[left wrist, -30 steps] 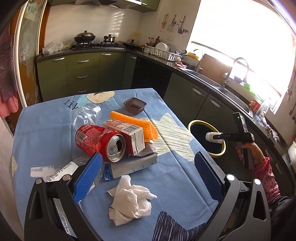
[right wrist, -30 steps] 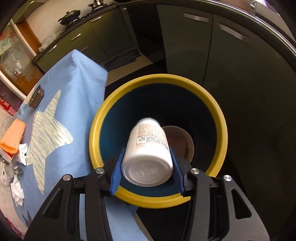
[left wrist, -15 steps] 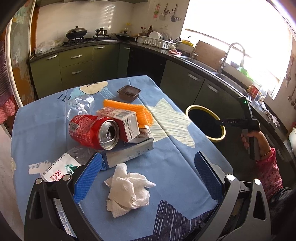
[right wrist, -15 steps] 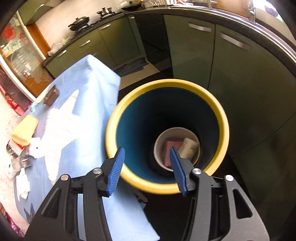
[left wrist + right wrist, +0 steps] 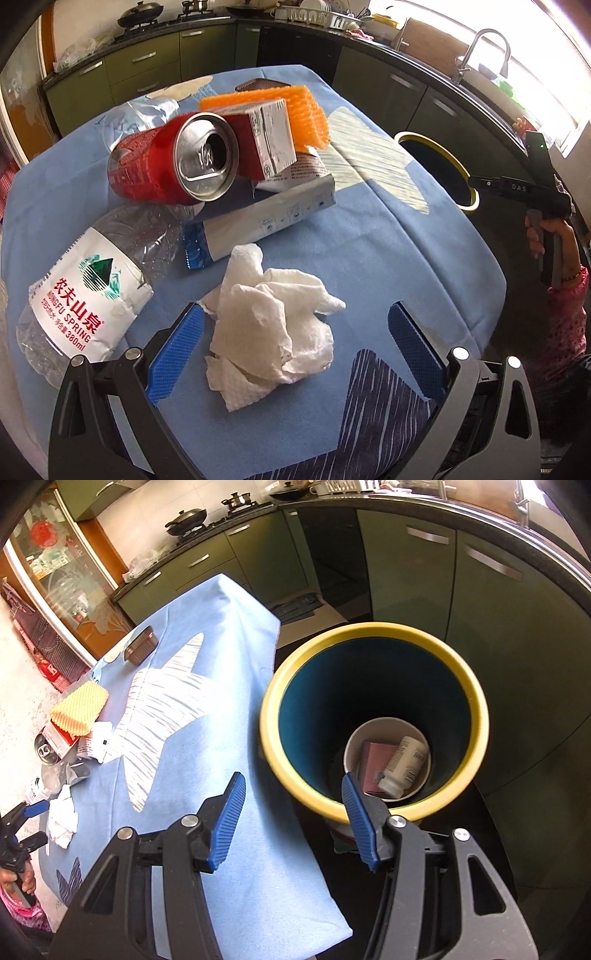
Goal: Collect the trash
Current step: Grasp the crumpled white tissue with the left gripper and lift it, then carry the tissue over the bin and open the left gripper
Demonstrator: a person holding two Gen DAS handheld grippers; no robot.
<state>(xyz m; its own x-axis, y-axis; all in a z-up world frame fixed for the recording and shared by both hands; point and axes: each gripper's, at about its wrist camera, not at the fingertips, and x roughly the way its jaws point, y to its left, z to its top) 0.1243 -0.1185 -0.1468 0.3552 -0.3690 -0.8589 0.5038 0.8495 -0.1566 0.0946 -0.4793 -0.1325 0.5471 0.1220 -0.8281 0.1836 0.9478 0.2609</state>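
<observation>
My left gripper is open, its blue pads either side of a crumpled white tissue on the blue tablecloth. Behind the tissue lie a crushed water bottle, a red can, a small carton, an orange foam net and a grey box. My right gripper is open and empty above the near rim of the yellow-rimmed bin. A white pill bottle and a pink box lie at the bin's bottom.
The bin stands on the floor off the table's right edge. A small brown tray sits at the table's far end. Green kitchen cabinets and a sink counter run behind the bin.
My right gripper opened and dropped the white pill bottle into the bin, then drew back. My left gripper moved down and forward, closing in around the tissue.
</observation>
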